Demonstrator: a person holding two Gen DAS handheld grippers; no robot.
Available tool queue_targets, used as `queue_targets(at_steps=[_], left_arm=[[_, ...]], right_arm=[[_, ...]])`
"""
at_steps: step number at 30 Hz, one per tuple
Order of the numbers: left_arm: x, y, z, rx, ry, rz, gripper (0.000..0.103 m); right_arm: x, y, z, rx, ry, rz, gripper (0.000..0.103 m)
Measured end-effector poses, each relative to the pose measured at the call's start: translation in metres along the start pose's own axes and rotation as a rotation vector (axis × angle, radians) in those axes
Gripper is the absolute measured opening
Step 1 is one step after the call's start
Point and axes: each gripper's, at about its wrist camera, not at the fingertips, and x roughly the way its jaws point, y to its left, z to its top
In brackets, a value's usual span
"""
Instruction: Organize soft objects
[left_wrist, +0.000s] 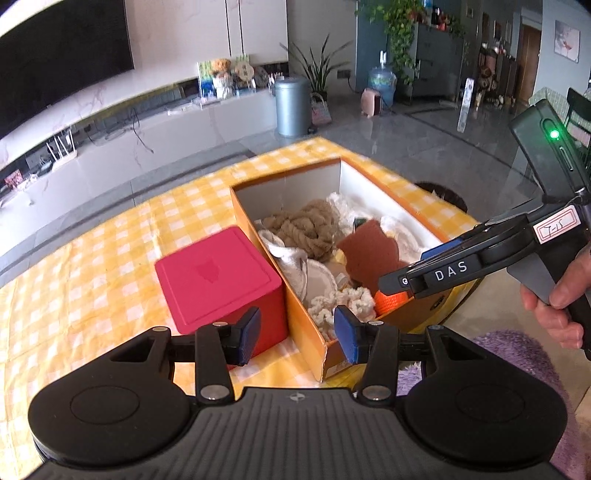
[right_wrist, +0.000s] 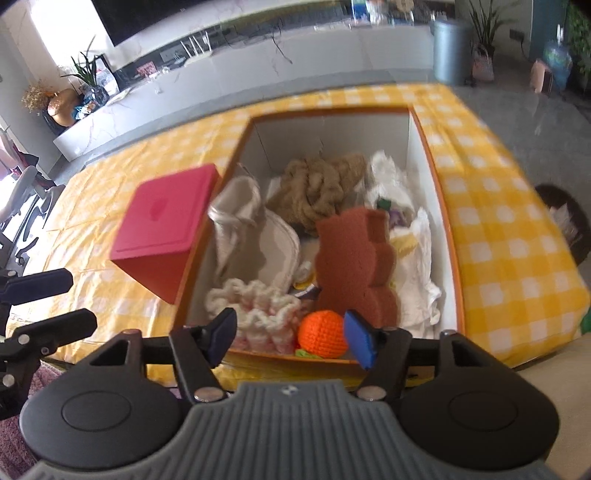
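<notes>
Both your grippers are empty and hang over the near end of the orange box (right_wrist: 453, 236). Left gripper (left_wrist: 297, 330): jaws apart, nothing between the pads, sitting above the box's near left corner. Right gripper (right_wrist: 291, 338): jaws wide apart, nothing held; the orange ball (right_wrist: 322, 334) and white crochet piece (right_wrist: 255, 314) lie in the box beyond them, pads not touching either.

Box sits on the yellow checked tablecloth (right_wrist: 509, 221), open top.

Contents:
- brown bear-shaped sponge (right_wrist: 354, 258), middle to near, leaning upright
- tan rope bundle (right_wrist: 317, 188), far middle
- white cloths (right_wrist: 413, 258) along the right wall
- pale round pad (right_wrist: 277, 247) and a whitish cloth (right_wrist: 236, 206), left side
- ball and crochet piece at the near wall, side by side

Red cube (left_wrist: 218, 280) stands outside, touching the box's left wall.

In the left view your right gripper comes in from the right above the box's near right corner, your hand (left_wrist: 561, 295) on its trigger handle.
</notes>
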Motion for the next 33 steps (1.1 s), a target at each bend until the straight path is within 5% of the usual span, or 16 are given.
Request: queue_targets(at_steps=[9, 14, 20, 25, 29, 33], left_arm=[[-0.065, 0.002, -0.007, 0.009, -0.207, 0.048, 0.055], [-0.100, 0.013, -0.013, -0.023, -0.347, 0.150, 0.059], [-0.124, 0.014, -0.035, 0.003, -0.492, 0.308, 0.083], [-0.119, 0.009, -0.057, -0.028, -0.501, 0.405, 0.096], [-0.104, 0.010, -0.071, -0.062, -0.460, 0.383, 0.096], [-0.089, 0.017, -0.084, -0.123, -0.405, 0.367, 0.096]], right_arm=[[-0.086, 0.055, -0.009, -0.149, -0.257, -0.065, 0.082], [-0.133, 0.088, -0.030, -0.222, -0.448, -0.118, 0.089], [-0.169, 0.109, -0.070, -0.159, -0.680, -0.113, 0.096], [-0.165, 0.123, -0.113, -0.118, -0.765, -0.148, 0.098], [-0.149, 0.133, -0.140, -0.103, -0.771, -0.238, 0.098], [-0.128, 0.133, -0.149, -0.057, -0.711, -0.207, 0.098]])
